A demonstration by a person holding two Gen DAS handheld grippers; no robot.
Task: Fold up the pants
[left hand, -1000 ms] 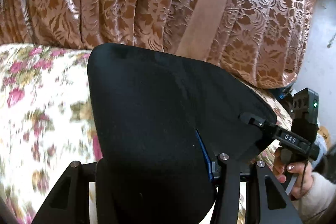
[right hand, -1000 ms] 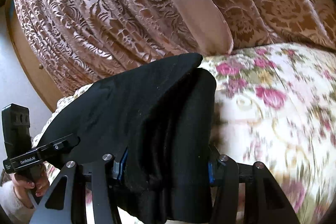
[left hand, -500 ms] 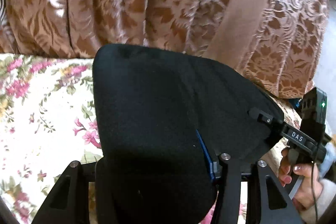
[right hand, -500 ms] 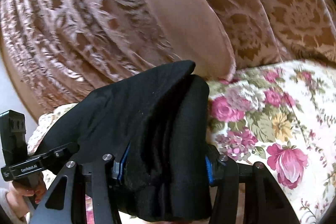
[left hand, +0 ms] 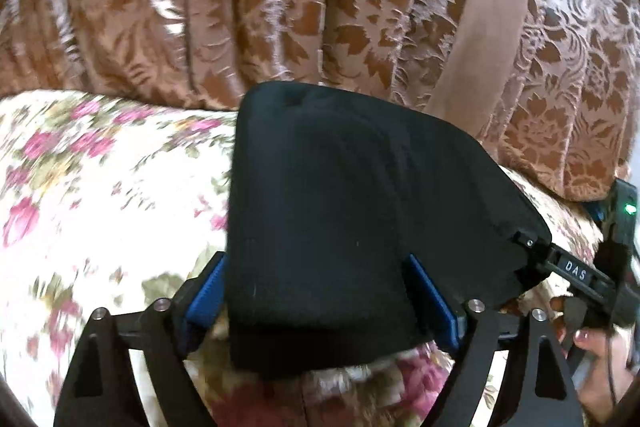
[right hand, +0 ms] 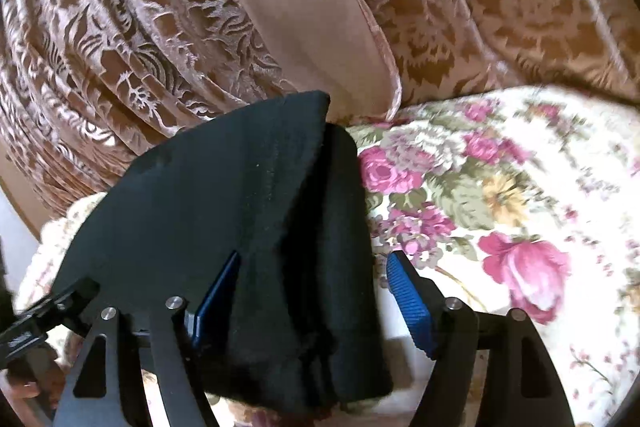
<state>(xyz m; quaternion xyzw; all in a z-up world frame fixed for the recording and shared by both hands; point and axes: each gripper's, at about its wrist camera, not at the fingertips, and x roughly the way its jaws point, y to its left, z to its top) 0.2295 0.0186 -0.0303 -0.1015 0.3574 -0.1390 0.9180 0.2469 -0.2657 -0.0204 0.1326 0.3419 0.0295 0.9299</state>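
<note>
Nearest you, the left claw (left hand: 320,301) stands spread: its blue pads (left hand: 206,293) flank the near end of the black pants (left hand: 344,211), the left pad at the cloth edge, the right one just beside it, neither visibly pressing. The right claw (right hand: 312,301) is likewise spread; you can see a clear gap between its right-hand pad (right hand: 410,301) and the cloth, while the other pad lies against or under a loose layer, which of the two cannot be told.

The pants lie as a thick folded bundle on the flowered bed cover (left hand: 100,195), stretching between the two claws. In the right wrist view you see several stacked layers at the near edge, and the top layer (right hand: 208,195) sits slightly askew from the roll beneath it.

Judge the cloth as soft, limp and light: it will sag wherever unsupported, and the layers may slide over one another. Should you regrasp, take hold at the thick folded edge, through all layers at once, and at both ends together, so the bundle keeps its shape. A single-layer pinch would likely peel the fold open.

Beyond the bundle's far end hangs the brown patterned curtain (left hand: 240,7), with a plain tan band (right hand: 304,11) reaching the bed.
</note>
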